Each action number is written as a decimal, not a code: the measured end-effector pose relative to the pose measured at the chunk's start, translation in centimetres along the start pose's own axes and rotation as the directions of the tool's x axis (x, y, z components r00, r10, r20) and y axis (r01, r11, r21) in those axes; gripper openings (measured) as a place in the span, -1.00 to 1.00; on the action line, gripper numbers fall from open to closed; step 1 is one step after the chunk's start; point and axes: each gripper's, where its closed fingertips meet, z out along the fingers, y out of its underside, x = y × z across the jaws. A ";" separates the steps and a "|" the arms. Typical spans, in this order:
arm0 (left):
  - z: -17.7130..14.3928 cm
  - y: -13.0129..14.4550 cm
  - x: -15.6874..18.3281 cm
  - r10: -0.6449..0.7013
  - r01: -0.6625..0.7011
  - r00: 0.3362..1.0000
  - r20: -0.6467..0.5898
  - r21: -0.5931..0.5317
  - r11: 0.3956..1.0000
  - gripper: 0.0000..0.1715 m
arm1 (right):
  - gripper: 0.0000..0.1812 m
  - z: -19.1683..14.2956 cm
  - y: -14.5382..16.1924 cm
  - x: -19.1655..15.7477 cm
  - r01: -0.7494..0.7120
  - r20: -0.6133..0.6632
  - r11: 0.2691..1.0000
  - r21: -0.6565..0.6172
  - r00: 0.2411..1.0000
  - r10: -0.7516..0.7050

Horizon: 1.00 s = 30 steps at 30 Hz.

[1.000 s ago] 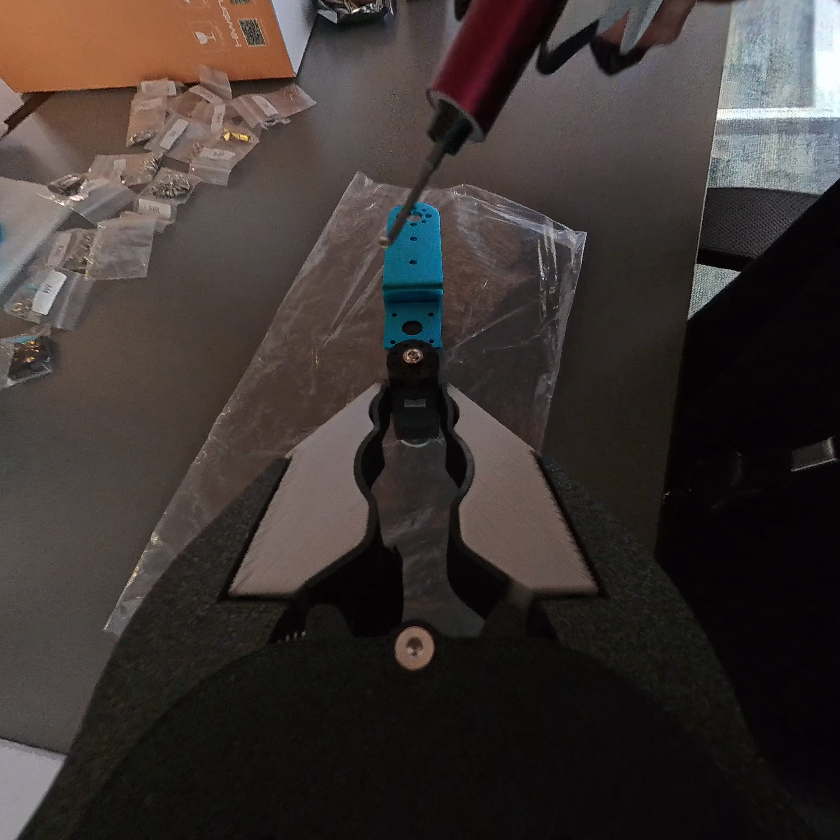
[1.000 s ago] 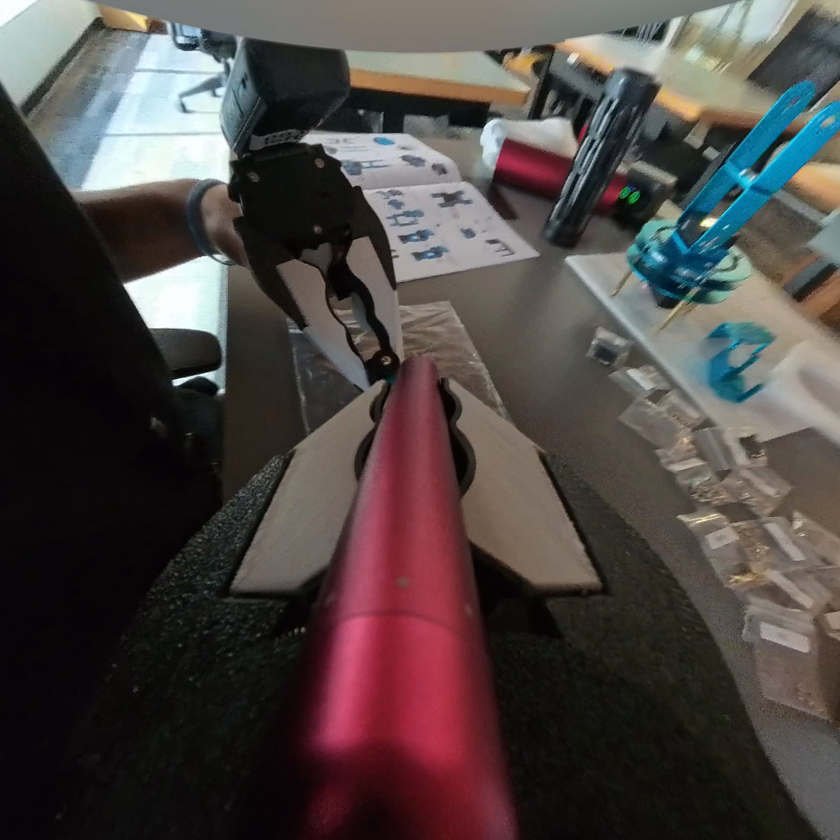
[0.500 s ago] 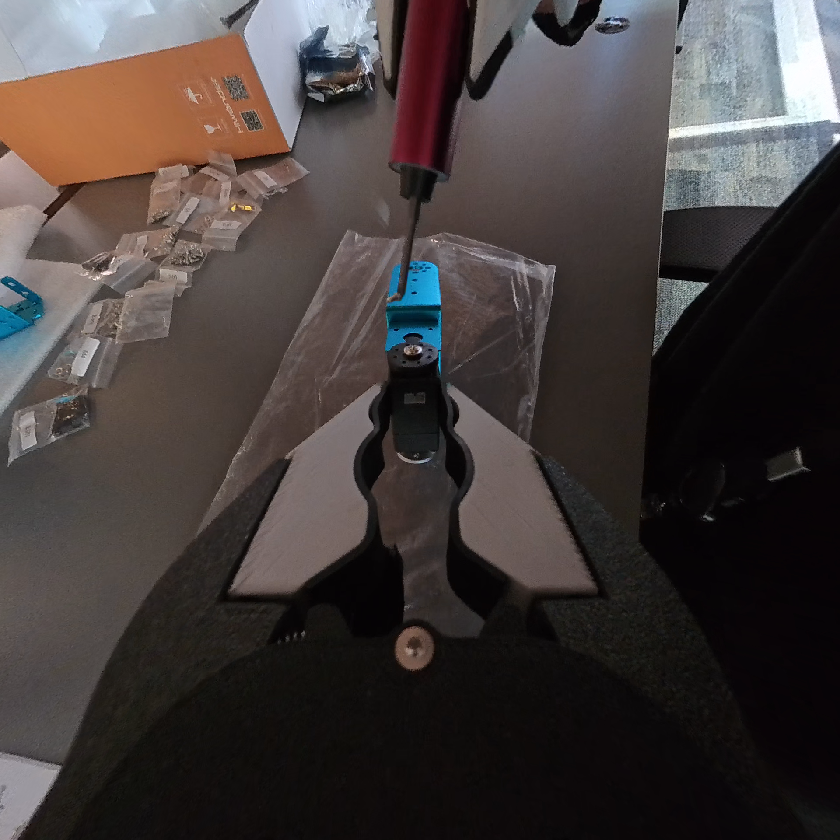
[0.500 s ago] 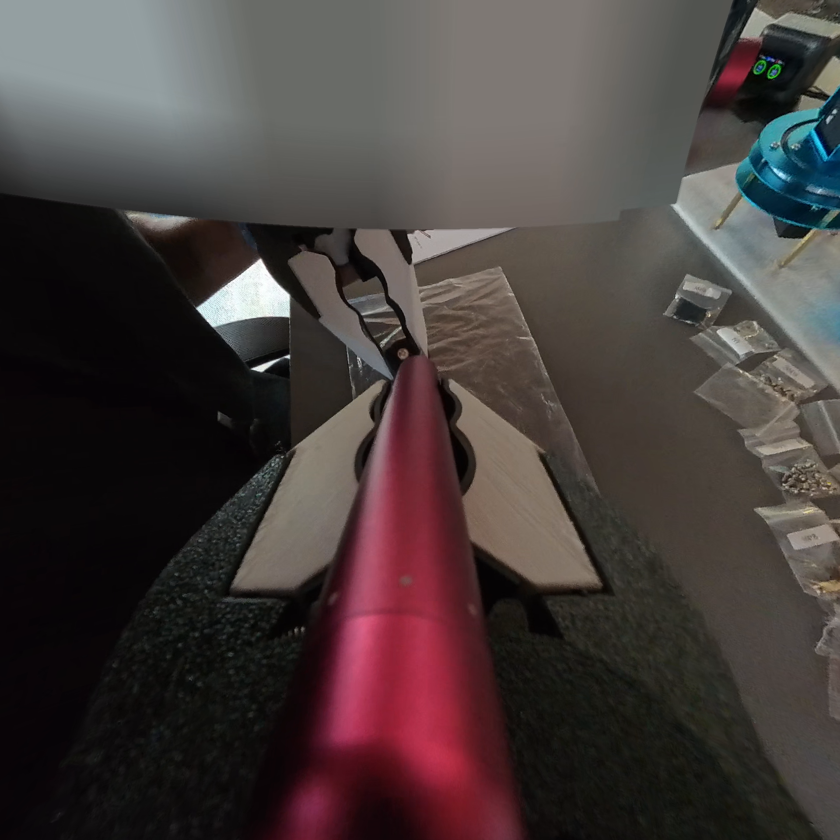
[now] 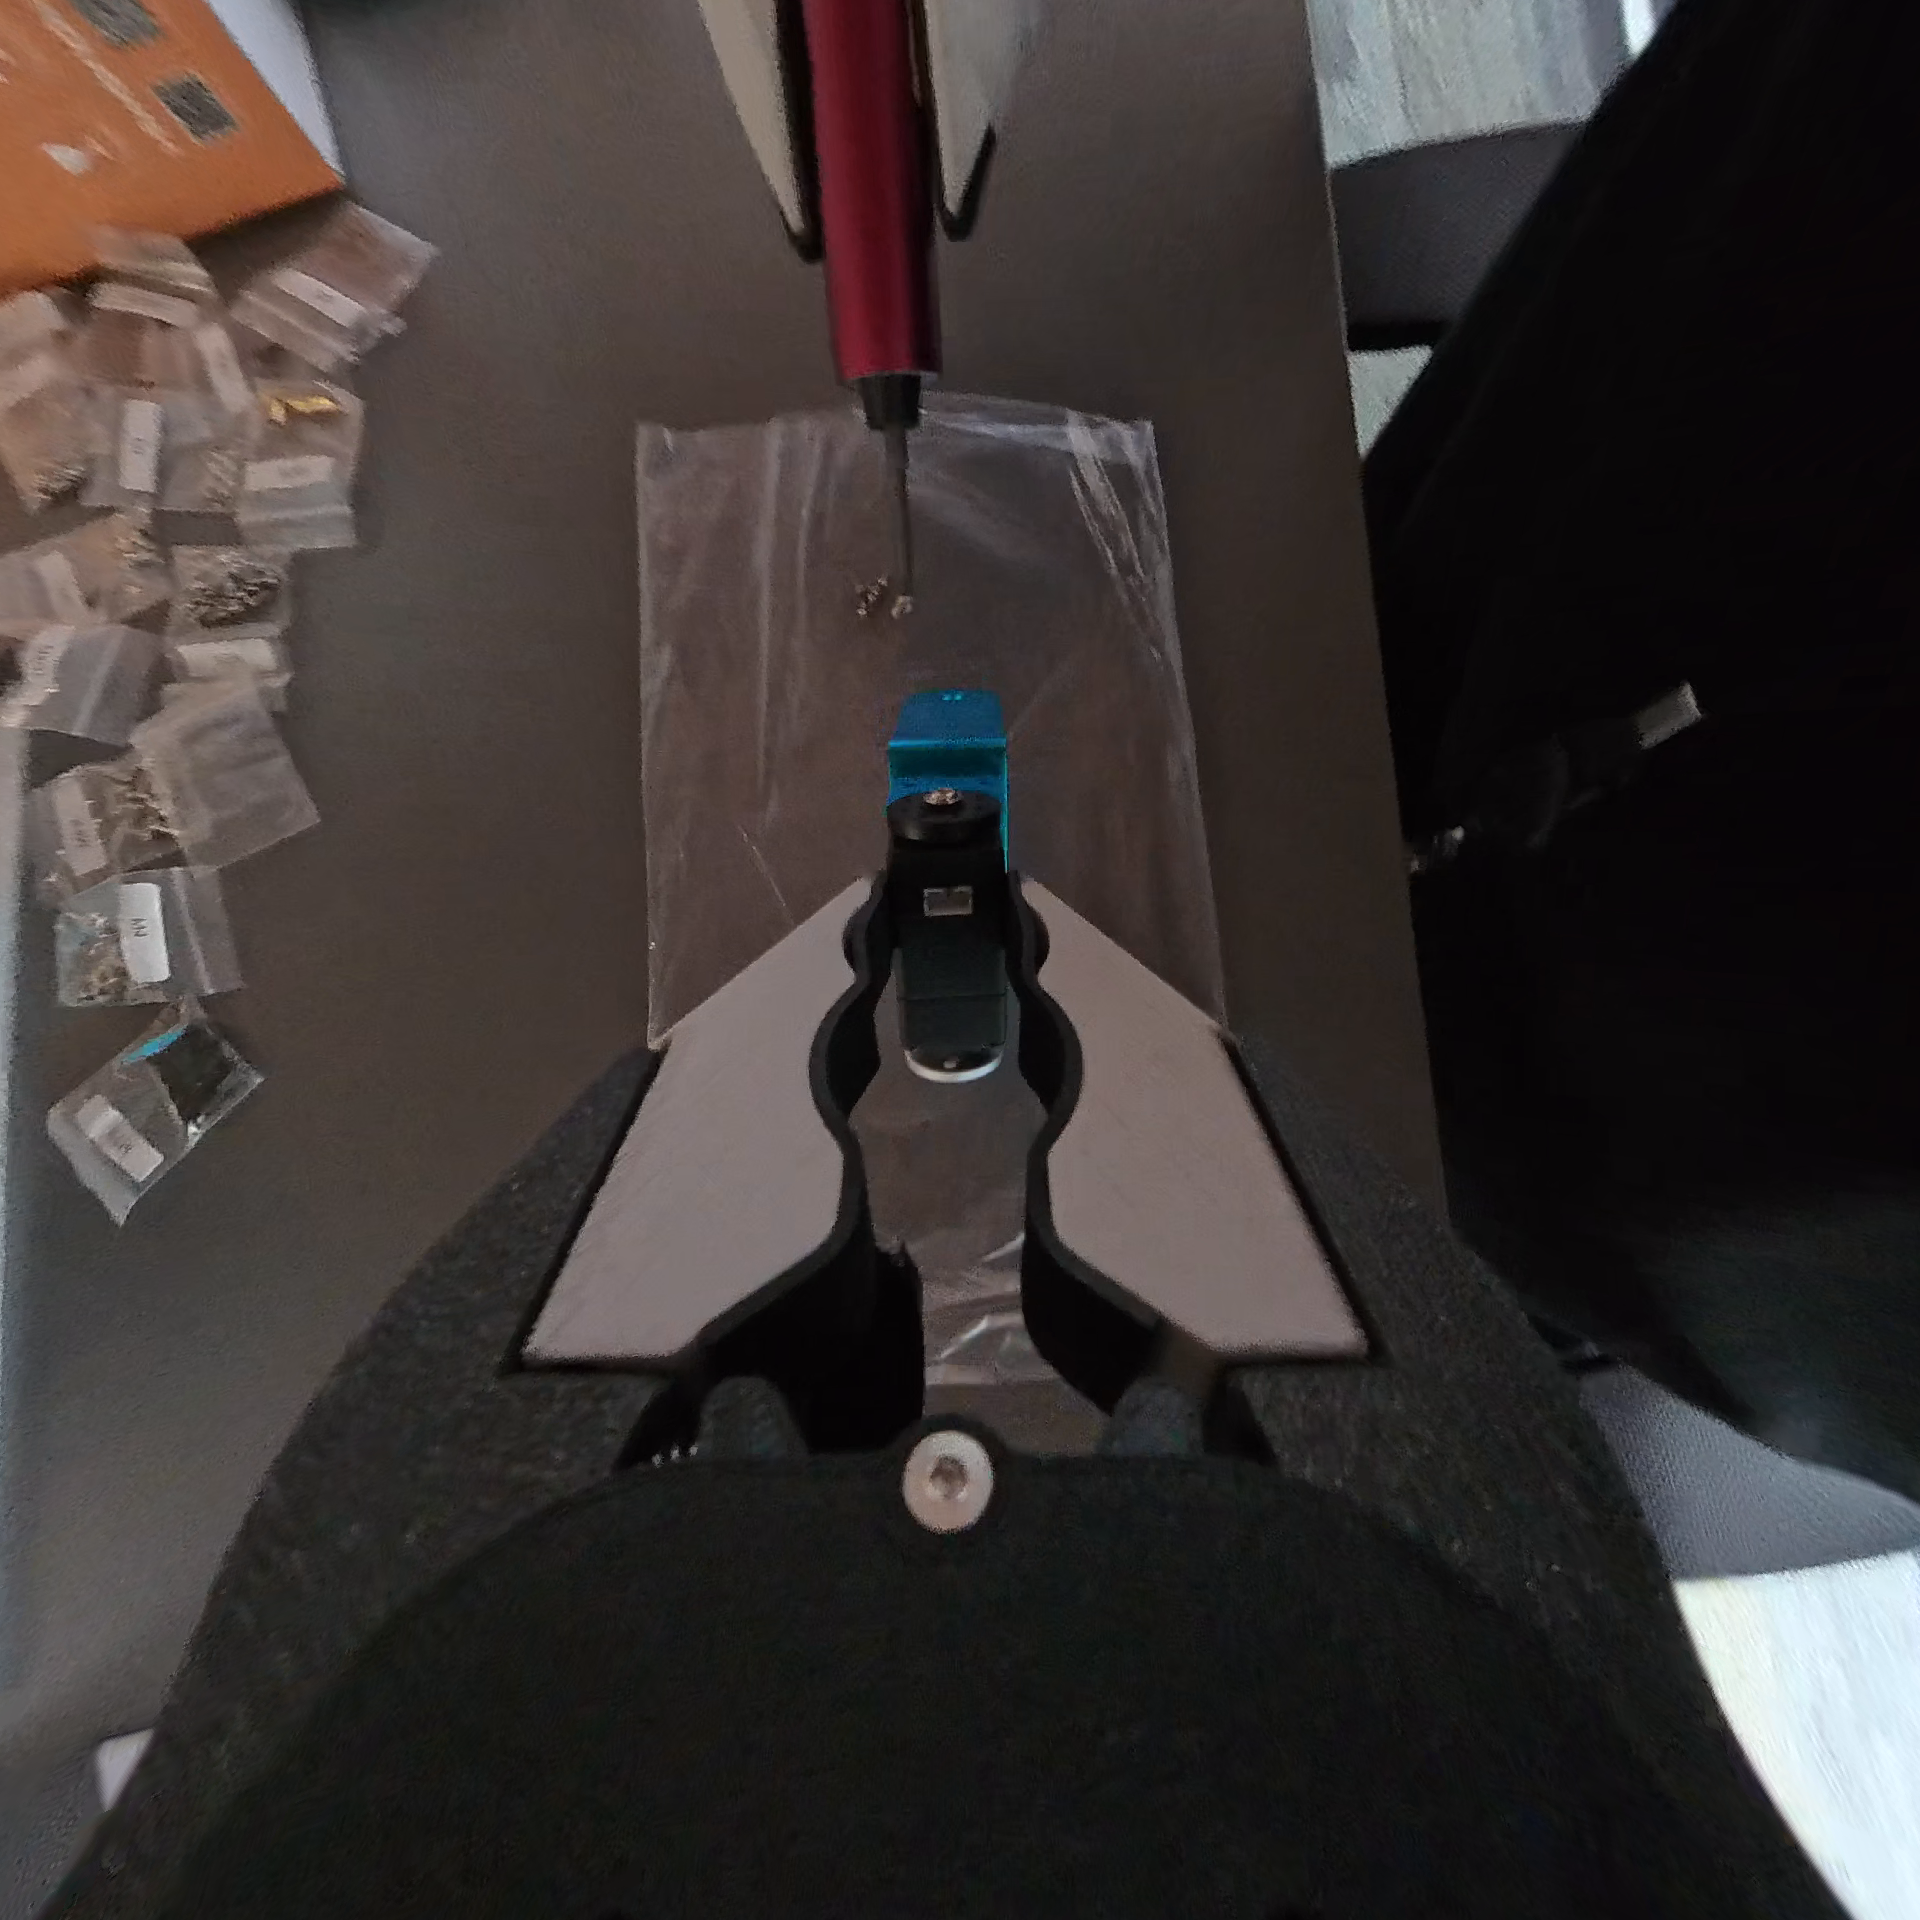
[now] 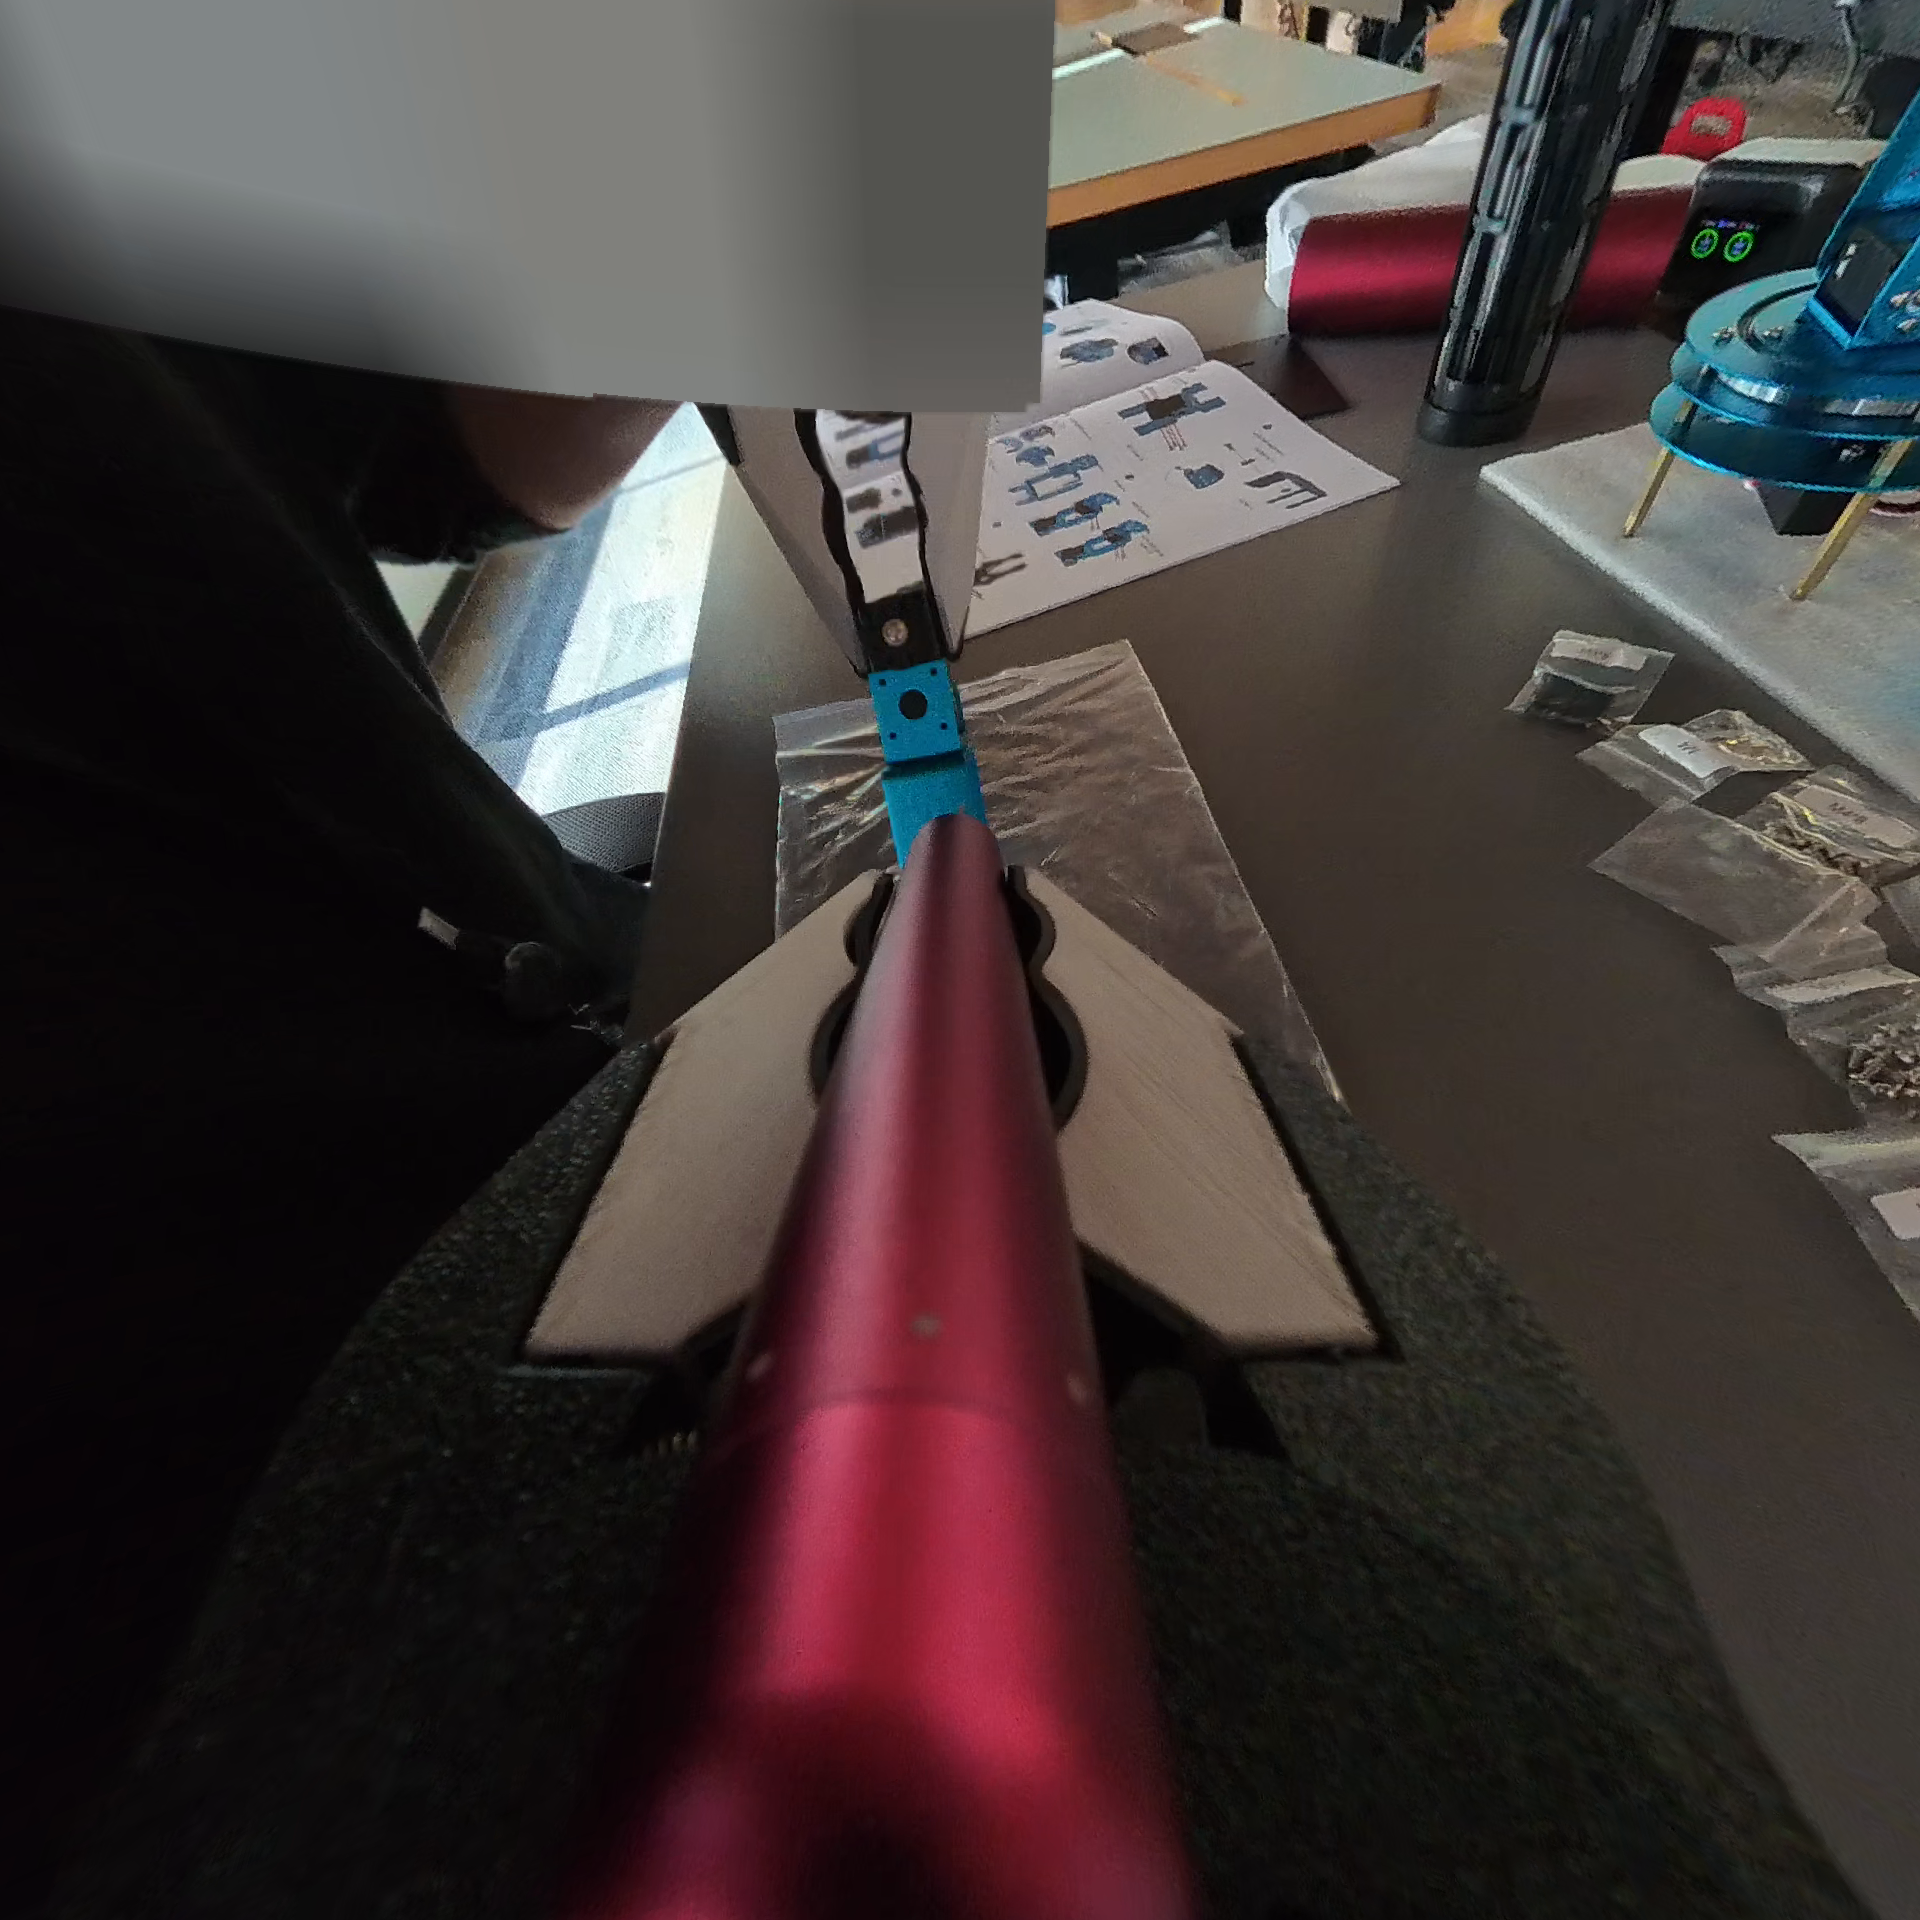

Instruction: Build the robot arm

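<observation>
Two grippers met over the clear plastic bag (image 5: 904, 665) near the tabletop's edge: the left gripper (image 5: 948, 883) clamped a black servo (image 5: 951, 966) with blue bracket (image 5: 948, 750), while the right gripper (image 6: 940, 894), clamped on a red screwdriver (image 6: 904, 1351), had swung its bit from the bracket to loose screws (image 5: 881, 601).

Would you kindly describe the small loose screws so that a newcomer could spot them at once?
Find the clear plastic sheet lying flat mid-table on the dark table. On it, just beyond the blue bracket, lie the loose screws, at the bit of the red screwdriver. Unlike the bagged hardware to the left, they lie bare.
</observation>
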 end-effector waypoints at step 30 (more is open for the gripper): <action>3.7 -1.8 0.2 0.024 -0.028 1.000 -0.017 -0.392 0.920 -0.64 | -0.74 -2.5 2.4 -2.4 0.169 -0.028 0.982 0.090 0.986 -0.167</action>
